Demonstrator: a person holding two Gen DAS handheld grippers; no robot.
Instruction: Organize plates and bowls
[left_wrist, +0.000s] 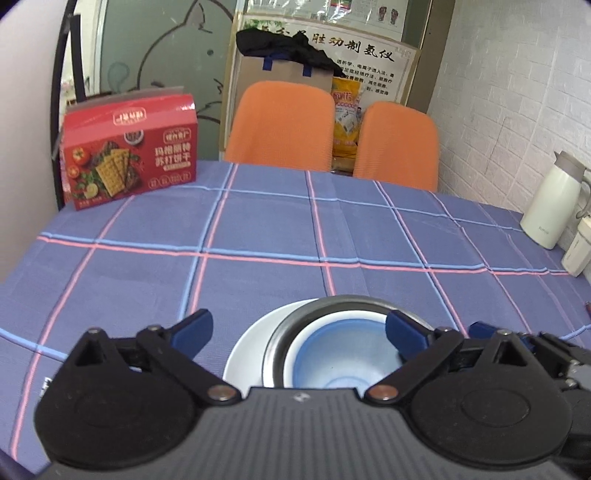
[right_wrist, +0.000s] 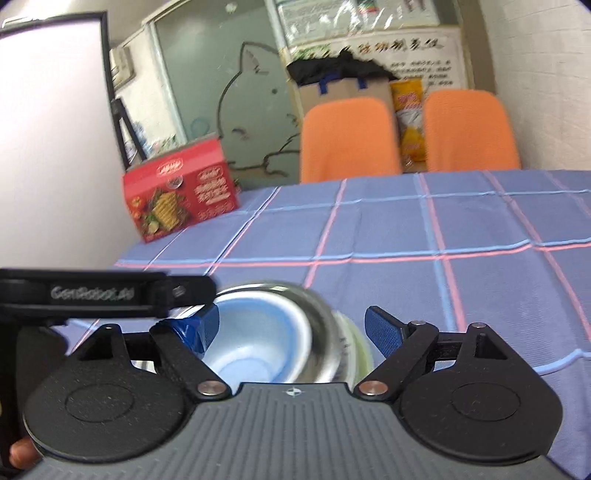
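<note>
While I hold both claws low over the near edge of the table, my left gripper (left_wrist: 299, 334) points forward with its blue fingers (left_wrist: 192, 332) spread wide, one on either side of the stacked dishes and pinching nothing. My right gripper (right_wrist: 291, 332) sits just beside it, also spread; its left pad seems to overlap the rim of the steel bowl (right_wrist: 314, 332), though the blur keeps me from telling whether it touches.

I count one white plate (left_wrist: 247, 347), one steel bowl (left_wrist: 295, 325) and one blue-and-white bowl (left_wrist: 343, 350). They form a single stack on the checked tablecloth (left_wrist: 295, 229): the plate lies at the bottom, the steel bowl rests on it, set toward its right side, and the blue-and-white bowl nests inside the steel one. The innermost bowl holds nothing that I can see.

Farther off, one red cracker box (left_wrist: 129, 151) stands at the far left corner. One cream thermos jug (left_wrist: 554, 203) stands at the right edge by the wall, with a smaller white container (left_wrist: 578, 247) just beside it. Two orange chairs (left_wrist: 280, 125) stand behind the table.
</note>
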